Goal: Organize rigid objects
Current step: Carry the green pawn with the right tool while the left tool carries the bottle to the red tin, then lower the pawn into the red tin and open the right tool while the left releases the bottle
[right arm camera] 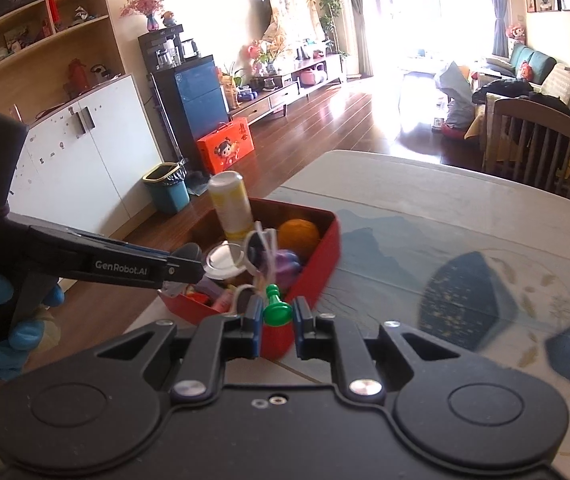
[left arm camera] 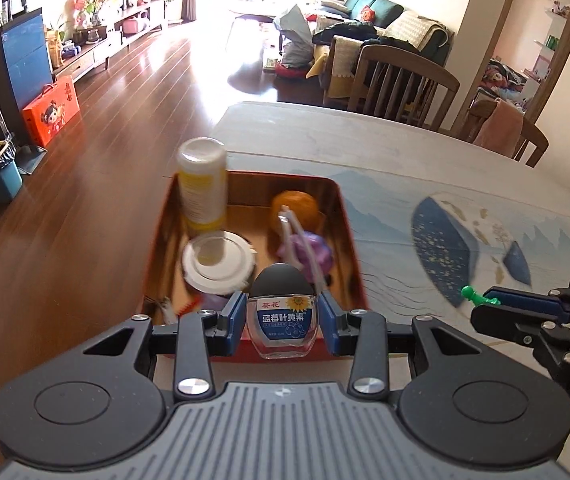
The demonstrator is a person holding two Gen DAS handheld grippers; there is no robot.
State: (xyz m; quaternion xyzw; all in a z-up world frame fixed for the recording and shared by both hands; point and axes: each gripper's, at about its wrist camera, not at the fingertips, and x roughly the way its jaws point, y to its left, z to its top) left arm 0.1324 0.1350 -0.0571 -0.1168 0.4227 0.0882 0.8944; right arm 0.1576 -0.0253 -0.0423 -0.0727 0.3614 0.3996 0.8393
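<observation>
left wrist: bottle (left arm camera: 282,320) between clamped pads

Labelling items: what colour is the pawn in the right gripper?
Green pawn, clearest in the right wrist view.

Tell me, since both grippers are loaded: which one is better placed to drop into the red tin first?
Left, probably. The left gripper holds the small bottle at the red tin rim; the right gripper, with the green pawn, sits off its corner.

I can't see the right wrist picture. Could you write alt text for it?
The right gripper holds a small green pawn in its jaws, near a red box of odds and ends on a table. At left, a blue-gloved hand holds the left gripper over the box.
</observation>
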